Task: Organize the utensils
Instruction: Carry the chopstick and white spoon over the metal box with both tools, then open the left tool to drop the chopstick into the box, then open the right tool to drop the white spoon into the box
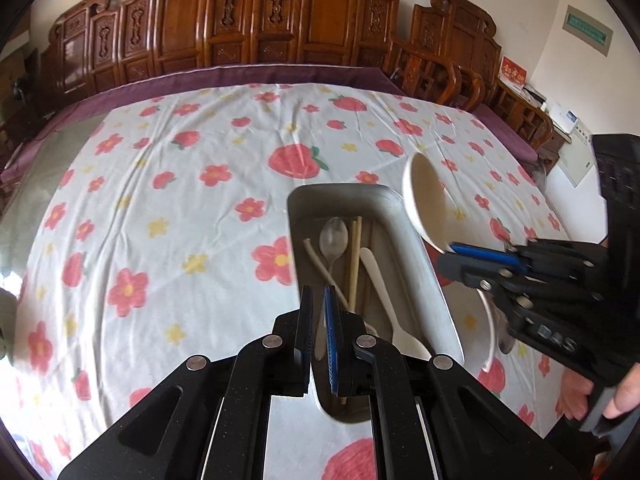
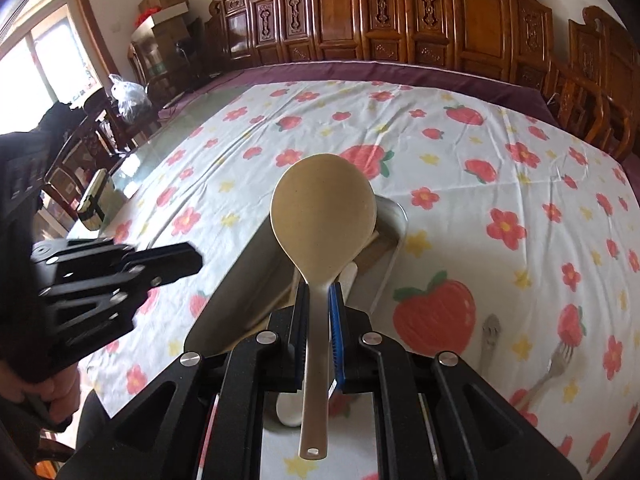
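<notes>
Right hand-held gripper [image 2: 319, 300] is clamped on the handle of my beige rice paddle [image 2: 323, 208], blade up, hanging over the metal tray [image 1: 432, 264]. Left hand-held gripper [image 1: 319, 300] is closed w/ nothing between the pads, hovering over the tray's near end. Inside the tray: metal spoon [image 1: 334, 236], chopsticks [image 1: 355, 248], white plastic spoon [image 1: 384, 292] & a thin pale stick. Just beside the tray on my right lies a white ladle-type utensil [image 1: 490, 320], partly hidden by the right hand-held gripper. Further right, a fork [image 2: 554, 364] & another metal piece [image 2: 490, 340] lie on the cloth, well apart from the tray. Tabletop [image 2: 500, 184] wears a white cloth w/ strawberries & flowers over purple. Carved wooden chairs [image 2: 400, 16] line the far edge; cardboard boxes [image 2: 164, 0] & a window sit at the room's left.
</notes>
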A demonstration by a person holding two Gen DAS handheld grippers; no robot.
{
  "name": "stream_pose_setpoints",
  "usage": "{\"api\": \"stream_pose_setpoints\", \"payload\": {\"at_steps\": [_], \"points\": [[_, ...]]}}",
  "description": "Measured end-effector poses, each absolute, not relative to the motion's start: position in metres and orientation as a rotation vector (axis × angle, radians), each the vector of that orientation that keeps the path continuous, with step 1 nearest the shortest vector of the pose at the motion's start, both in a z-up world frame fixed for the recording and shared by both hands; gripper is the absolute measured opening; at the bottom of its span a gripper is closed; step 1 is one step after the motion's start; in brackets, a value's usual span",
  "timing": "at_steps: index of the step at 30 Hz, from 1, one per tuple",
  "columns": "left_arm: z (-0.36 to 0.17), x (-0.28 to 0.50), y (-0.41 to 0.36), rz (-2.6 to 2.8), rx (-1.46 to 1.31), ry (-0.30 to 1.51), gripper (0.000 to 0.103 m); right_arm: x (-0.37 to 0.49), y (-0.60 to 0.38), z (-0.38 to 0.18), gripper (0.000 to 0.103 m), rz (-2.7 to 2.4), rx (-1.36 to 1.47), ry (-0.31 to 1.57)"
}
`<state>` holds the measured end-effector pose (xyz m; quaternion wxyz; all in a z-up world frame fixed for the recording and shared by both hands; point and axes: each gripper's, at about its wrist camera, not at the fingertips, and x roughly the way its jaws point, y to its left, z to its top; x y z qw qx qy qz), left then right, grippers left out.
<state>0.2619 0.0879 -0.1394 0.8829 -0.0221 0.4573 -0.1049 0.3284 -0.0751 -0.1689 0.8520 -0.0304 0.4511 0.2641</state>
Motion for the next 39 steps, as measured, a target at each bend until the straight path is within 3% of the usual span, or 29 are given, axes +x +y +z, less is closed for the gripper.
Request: {"api": "stream_pose_setpoints", "payload": {"at_steps": [20, 24, 35, 39], "points": [[-0.122, 0.242, 0.109, -0.176, -0.047, 0.923, 0.005, 0.345, -0.048, -0.184, 0.014, 0.586, -0.057, 0.989], [-0.119, 0.239, 0.107, -0.177, -0.044, 0.918, 0.005, 0.342, -0.051, -0.183, 0.026, 0.583, -0.073, 0.975], [-0.108, 0.23, 0.091, -0.192, -0.034, 0.905, 0.005, 0.31, -0.104, -0.161, 0.026, 0.531, -0.087, 0.915], [-0.102, 0.225, 0.077, -0.211, -0.032, 0.891, 0.01, 0.284, -0.142, -0.156, 0.026, 0.489, -0.102, 0.91]]}}
